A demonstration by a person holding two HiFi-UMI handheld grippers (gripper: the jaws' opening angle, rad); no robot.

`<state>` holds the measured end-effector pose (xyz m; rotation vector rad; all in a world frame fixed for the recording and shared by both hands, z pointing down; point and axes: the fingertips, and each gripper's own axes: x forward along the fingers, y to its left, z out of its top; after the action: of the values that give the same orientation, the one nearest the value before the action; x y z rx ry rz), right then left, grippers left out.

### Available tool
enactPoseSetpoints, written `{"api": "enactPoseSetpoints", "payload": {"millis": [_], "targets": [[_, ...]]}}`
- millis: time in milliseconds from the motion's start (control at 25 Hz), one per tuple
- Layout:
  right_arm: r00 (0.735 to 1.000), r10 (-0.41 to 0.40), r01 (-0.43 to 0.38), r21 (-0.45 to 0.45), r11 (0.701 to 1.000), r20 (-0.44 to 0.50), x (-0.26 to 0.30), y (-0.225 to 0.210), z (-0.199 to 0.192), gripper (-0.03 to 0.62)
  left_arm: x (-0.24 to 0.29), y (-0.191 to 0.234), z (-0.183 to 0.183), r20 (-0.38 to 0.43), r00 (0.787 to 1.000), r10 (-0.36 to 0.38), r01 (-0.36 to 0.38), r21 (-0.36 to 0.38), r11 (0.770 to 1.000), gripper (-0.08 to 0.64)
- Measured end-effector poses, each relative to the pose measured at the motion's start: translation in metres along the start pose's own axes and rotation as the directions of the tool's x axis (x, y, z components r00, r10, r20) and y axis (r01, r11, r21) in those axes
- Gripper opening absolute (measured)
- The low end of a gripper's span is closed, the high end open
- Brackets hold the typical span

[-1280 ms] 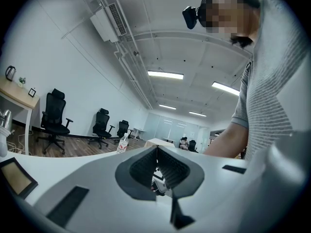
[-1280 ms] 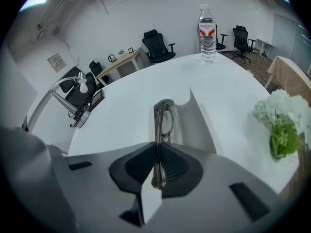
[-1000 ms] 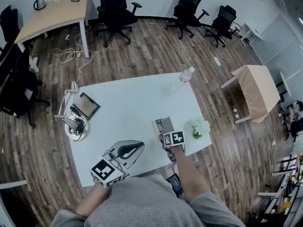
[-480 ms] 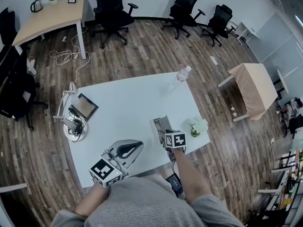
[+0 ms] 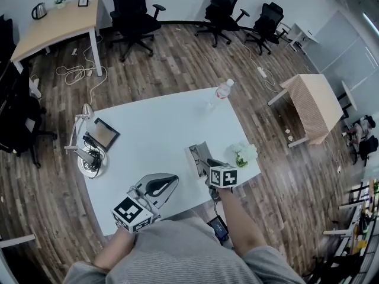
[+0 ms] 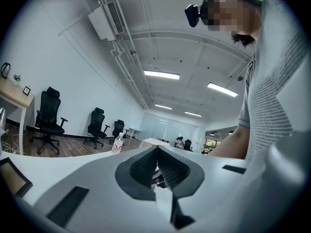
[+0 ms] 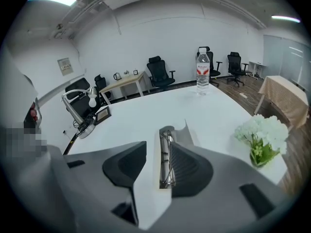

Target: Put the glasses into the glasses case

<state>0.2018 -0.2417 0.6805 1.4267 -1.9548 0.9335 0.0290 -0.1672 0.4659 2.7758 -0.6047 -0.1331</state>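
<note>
- Leftmost on the white bench, I see a desk lamp at the left edge, with a small picture frame just beside it, a little further in.
- Near the front edge, left of centre, my left gripper sits level over the bench. Its jaws are pressed together with nothing between them.
- Towards the right edge lies the glasses case, grey and open, its lid standing up.
- Inside it, the glasses lie lengthwise; their thin metal frame shows in the right gripper view.
- Just at the near end of the case, my right gripper tilts down at the bench. Its jaws have just been opening and now stand wide. The case and glasses show through the gap, close to the right-hand pad, but neither pad presses on them.
- Right of the case, white flowers stand at the bench's right edge.
- At the far right corner stands a water bottle, well apart from the case.
</note>
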Motion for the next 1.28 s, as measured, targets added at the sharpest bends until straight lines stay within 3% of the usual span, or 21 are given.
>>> {"api": "enactPoseSetpoints", "payload": {"millis": [240,560,1280], "targets": [[0.995,0.023,-0.023,0.006,1.0,0.099,-0.023,0.018,0.013,0.127,0.002,-0.002,-0.003,-0.011,1.0,-0.022,0.022,-0.003,1.0,0.012],[0.983,0.043,-0.045,0.007,0.999,0.178,-0.049,0.034,0.021,0.026,0.003,-0.004,-0.006,-0.02,0.999,-0.037,0.037,-0.006,0.999,0.012],[0.947,0.139,-0.163,0.063,0.985,0.289,-0.104,0.099,0.013,0.014,-0.003,-0.005,-0.011,-0.033,0.999,-0.043,0.043,-0.002,0.999,0.012]]}}
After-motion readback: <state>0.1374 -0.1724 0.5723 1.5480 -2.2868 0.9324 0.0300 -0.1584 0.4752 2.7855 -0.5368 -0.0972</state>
